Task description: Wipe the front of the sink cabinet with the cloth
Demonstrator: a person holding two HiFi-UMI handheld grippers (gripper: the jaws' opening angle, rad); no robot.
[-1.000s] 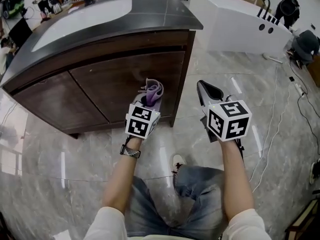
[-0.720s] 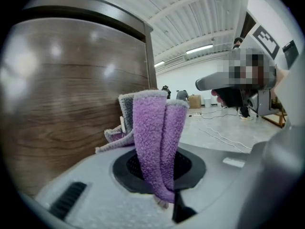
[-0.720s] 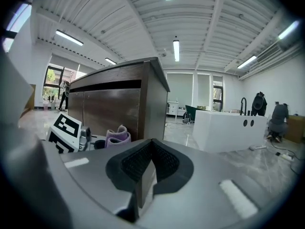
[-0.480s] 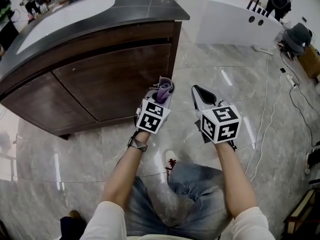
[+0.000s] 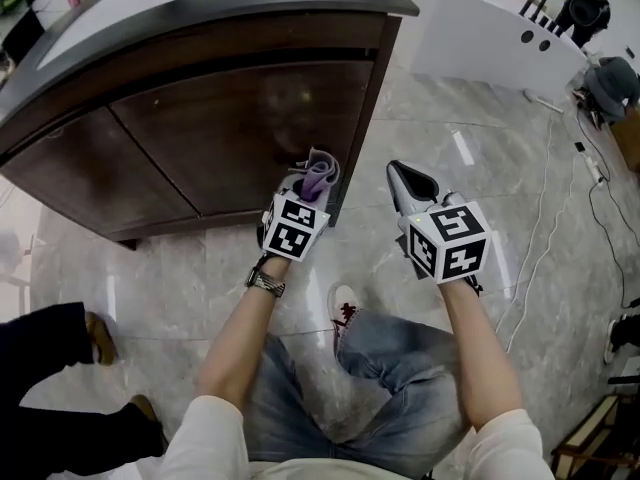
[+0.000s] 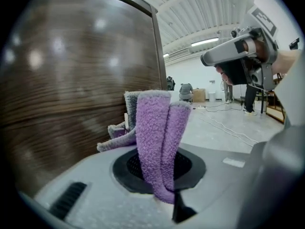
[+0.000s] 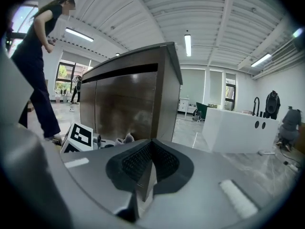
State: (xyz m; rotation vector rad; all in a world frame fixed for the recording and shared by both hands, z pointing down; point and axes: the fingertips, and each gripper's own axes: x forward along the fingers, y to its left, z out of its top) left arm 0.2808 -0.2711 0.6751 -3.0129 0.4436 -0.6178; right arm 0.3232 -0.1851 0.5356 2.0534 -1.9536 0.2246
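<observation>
The head view looks steeply down onto the sink cabinet (image 5: 250, 118) and the floor (image 5: 430, 138). The left gripper view sits low and very near the cabinet's wooden front, looking along it past the cloth (image 6: 159, 142), with the right gripper (image 6: 206, 59) at upper right. The right gripper view stands farther back, facing the cabinet's corner. All three share that front.

Just before cabinet front (image 5: 240, 118), cloth (image 5: 318, 175)
</observation>
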